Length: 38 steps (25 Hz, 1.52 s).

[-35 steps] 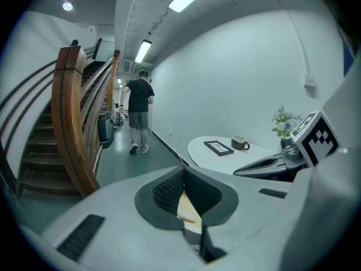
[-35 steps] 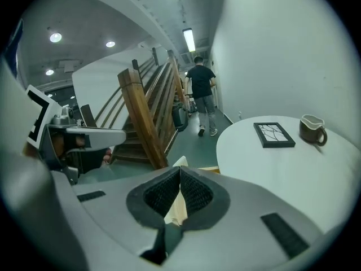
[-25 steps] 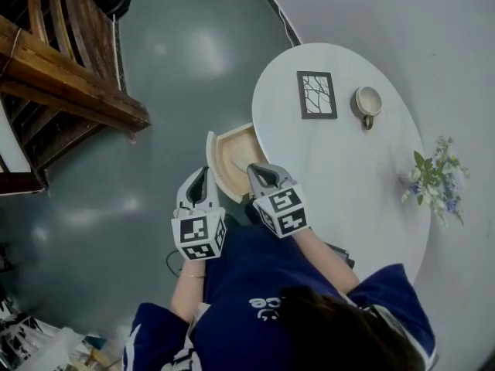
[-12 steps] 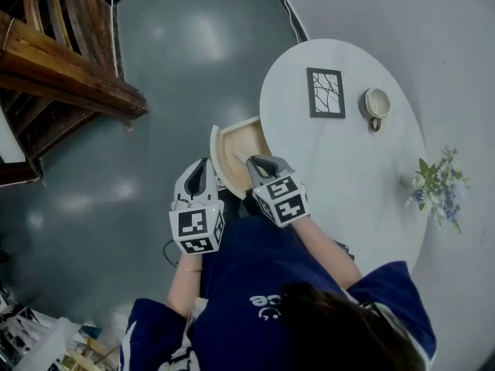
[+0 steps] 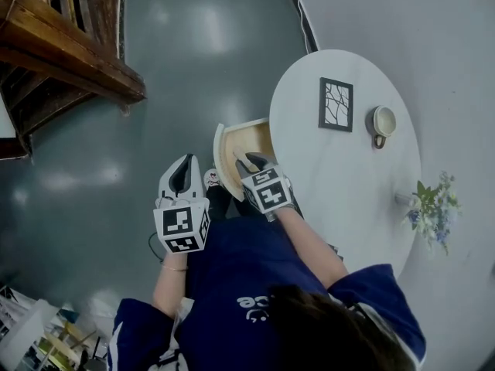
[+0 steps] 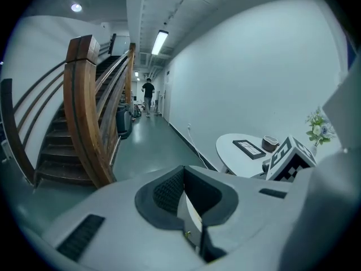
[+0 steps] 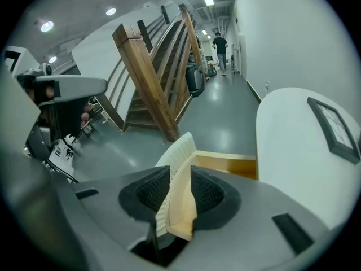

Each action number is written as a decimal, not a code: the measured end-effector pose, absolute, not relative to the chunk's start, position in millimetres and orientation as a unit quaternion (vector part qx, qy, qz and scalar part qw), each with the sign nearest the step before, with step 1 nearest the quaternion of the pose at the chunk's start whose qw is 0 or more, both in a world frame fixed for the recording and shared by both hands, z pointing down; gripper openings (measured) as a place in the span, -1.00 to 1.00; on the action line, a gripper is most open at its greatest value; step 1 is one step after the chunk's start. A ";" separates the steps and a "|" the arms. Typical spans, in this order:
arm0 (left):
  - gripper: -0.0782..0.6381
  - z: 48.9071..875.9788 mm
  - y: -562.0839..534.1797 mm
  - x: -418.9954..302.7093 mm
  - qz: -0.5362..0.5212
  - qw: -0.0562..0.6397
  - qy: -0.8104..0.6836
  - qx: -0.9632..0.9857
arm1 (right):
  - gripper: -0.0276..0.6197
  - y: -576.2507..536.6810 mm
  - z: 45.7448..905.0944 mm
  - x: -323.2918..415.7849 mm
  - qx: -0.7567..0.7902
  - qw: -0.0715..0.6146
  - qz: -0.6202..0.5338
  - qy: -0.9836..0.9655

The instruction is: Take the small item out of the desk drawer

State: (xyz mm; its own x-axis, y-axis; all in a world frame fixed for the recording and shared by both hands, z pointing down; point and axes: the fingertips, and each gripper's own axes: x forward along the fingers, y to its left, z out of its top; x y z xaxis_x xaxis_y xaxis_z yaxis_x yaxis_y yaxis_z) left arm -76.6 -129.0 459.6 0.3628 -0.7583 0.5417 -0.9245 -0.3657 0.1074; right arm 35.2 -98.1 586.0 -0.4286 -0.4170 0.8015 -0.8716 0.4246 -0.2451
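The drawer (image 5: pixel 254 139), at the middle of the head view, stands open from the left edge of the round white table (image 5: pixel 340 184). It is pale wood with a curved, ribbed front (image 7: pixel 181 151). No small item can be made out inside.

A second ago the right gripper (image 5: pixel 246 163) was clamped; now its jaws are opening, with the front between them. The left gripper (image 5: pixel 182 173), at lower left, is closed and empty.

Right gripper (image 5: pixel 246 161) at the front of the open drawer (image 5: pixel 254 139), jaws opening around it — left gripper (image 5: pixel 183 168) beside, apart
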 end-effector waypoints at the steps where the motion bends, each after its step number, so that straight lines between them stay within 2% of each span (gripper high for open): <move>1: -0.77 461.0 -129.1 -79.0 0.207 0.205 -0.527 0.798 | -0.52 -99.2 592.3 34.7 0.413 0.339 0.344 -0.772; 3: -0.77 464.0 -129.5 -83.0 0.209 0.209 -0.531 0.794 | -0.46 -101.2 604.5 34.4 0.411 0.346 0.353 -0.766; 21: -0.77 490.0 -115.8 -116.0 0.252 0.232 -0.549 0.762 | -0.36 -101.9 703.0 31.4 0.364 0.473 0.350 -0.722; 29: -0.77 510.9 -105.8 -122.8 0.280 0.252 -0.539 0.754 | -0.33 -100.4 737.3 35.9 0.341 0.507 0.354 -0.708; 38: -0.77 516.8 -105.3 -123.9 0.298 0.241 -0.538 0.750 | -0.30 -96.3 770.4 40.2 0.308 0.539 0.347 -0.703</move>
State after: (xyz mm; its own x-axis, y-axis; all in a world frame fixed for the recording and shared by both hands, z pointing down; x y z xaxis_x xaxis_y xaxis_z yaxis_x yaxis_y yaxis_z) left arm -123.9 -105.3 516.8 0.2431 -0.6644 0.7068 -0.9519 -0.3036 0.0419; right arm 40.2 -96.3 770.4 -0.2289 -0.0580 0.9717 -0.8066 0.5702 -0.1559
